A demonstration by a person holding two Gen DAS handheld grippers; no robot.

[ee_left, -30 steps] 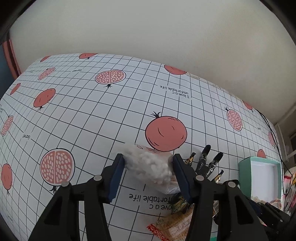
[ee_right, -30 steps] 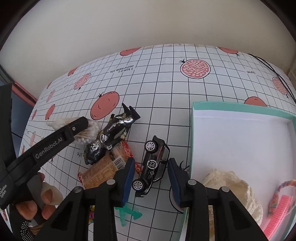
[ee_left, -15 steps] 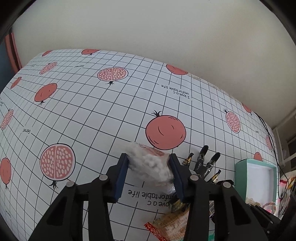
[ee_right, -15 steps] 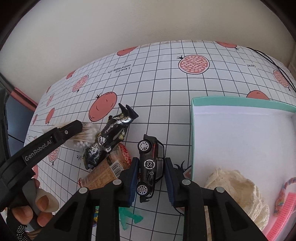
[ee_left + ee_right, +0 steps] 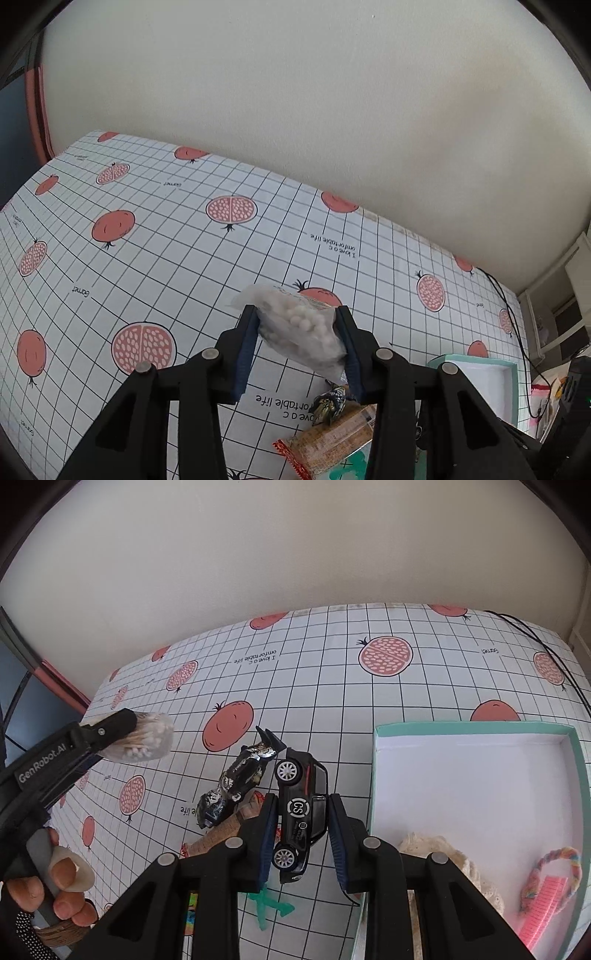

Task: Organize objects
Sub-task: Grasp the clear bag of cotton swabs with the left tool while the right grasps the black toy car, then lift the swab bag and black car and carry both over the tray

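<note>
left tongs (image 5: 297, 338) clamped on a clear bag of cotton swabs (image 5: 301, 326), held above the tabletop (image 5: 155, 254). right tongs (image 5: 301, 840) closed on a black toy car (image 5: 301, 812), lifted nose-down just left of the teal box (image 5: 476, 727). a second black toy car (image 5: 236, 782) and a snack packet (image 5: 328, 439) lie on the tabletop below.

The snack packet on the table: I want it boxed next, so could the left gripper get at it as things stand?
Probably not yet. The left gripper is shut on the bag of cotton swabs, lifted off the table. The snack packet lies just below, partly under the black-and-silver toy car; the bag must go first.
</note>
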